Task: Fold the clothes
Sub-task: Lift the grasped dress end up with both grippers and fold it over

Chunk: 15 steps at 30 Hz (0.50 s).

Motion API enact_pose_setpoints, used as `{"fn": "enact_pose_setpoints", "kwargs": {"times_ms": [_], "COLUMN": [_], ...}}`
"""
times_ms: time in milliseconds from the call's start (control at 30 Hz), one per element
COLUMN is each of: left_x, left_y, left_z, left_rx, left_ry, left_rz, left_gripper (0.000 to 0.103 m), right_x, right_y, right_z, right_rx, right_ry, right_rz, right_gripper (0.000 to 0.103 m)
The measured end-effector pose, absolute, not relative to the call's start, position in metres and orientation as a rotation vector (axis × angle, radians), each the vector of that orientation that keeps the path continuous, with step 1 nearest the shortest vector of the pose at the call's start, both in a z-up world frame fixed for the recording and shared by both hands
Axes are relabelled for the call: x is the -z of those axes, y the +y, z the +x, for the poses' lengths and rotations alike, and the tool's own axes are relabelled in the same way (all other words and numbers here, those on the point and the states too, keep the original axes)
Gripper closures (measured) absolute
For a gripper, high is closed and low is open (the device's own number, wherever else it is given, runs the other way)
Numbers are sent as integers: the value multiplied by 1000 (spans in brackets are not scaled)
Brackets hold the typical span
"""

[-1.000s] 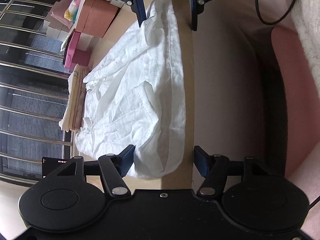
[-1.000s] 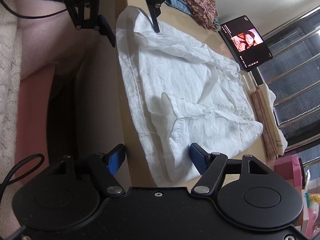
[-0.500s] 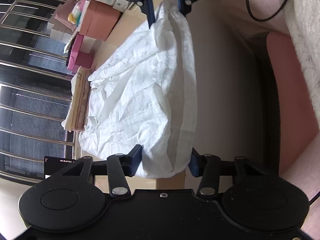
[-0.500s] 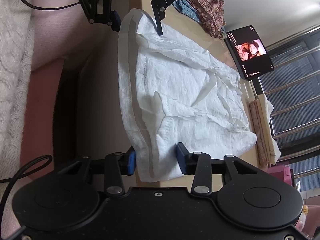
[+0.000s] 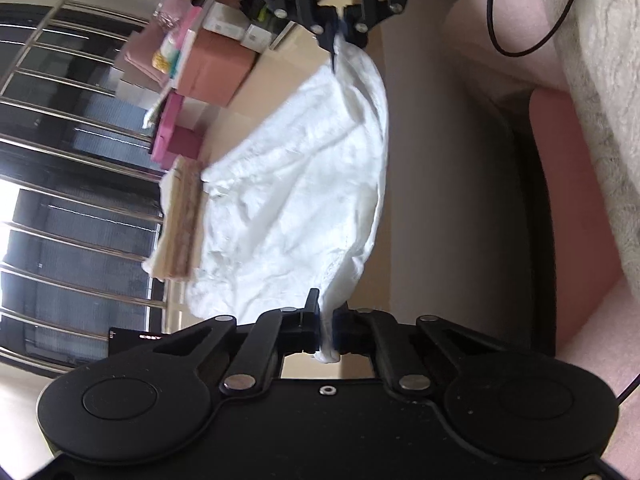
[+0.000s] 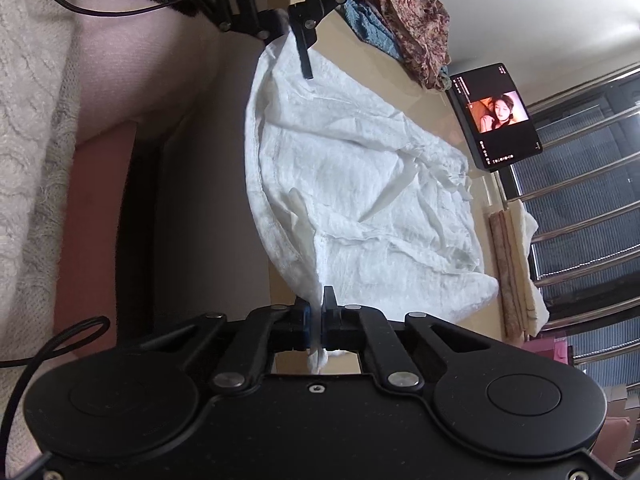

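Note:
A white wrinkled garment (image 5: 304, 196) lies spread on the wooden table (image 5: 276, 76), its near edge lifted off the table's front edge. My left gripper (image 5: 327, 320) is shut on one end of that edge. My right gripper (image 6: 317, 320) is shut on the other end; the garment (image 6: 360, 200) stretches between them. Each gripper shows far off in the other's view: the right gripper (image 5: 338, 36) and the left gripper (image 6: 296, 36), both pinching cloth.
A folded beige cloth (image 5: 180, 220) lies at the table's far side by the window bars. Pink and brown boxes (image 5: 200, 64) stand at one end. A tablet (image 6: 496, 116) and a pile of patterned clothes (image 6: 400, 12) sit at the other end.
Both grippers have closed from open onto the garment's near edge and lifted it; the cloth now hangs taut between them.

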<state>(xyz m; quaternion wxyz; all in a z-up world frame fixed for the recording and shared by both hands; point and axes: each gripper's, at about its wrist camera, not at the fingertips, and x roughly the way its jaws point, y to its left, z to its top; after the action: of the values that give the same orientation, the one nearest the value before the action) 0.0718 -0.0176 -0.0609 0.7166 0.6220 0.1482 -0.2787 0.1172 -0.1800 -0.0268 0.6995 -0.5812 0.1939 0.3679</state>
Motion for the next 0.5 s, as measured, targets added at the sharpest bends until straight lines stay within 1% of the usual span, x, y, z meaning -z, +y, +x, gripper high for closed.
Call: {"fn": "enact_pose_setpoints", "kwargs": {"times_ms": [233, 500], "left_x": [30, -2], "left_y": [-18, -11], "left_z": [51, 30], "left_rx": [659, 711], "left_ry": [310, 375], "left_rz": [1345, 1277], "left_gripper": [100, 100], "right_x": [3, -36], "right_y": [-180, -184], "right_z": [99, 82], "right_rx": [-861, -969], "right_ry": [431, 501], "right_rz": [-1302, -1195], "right_gripper": [101, 102]}}
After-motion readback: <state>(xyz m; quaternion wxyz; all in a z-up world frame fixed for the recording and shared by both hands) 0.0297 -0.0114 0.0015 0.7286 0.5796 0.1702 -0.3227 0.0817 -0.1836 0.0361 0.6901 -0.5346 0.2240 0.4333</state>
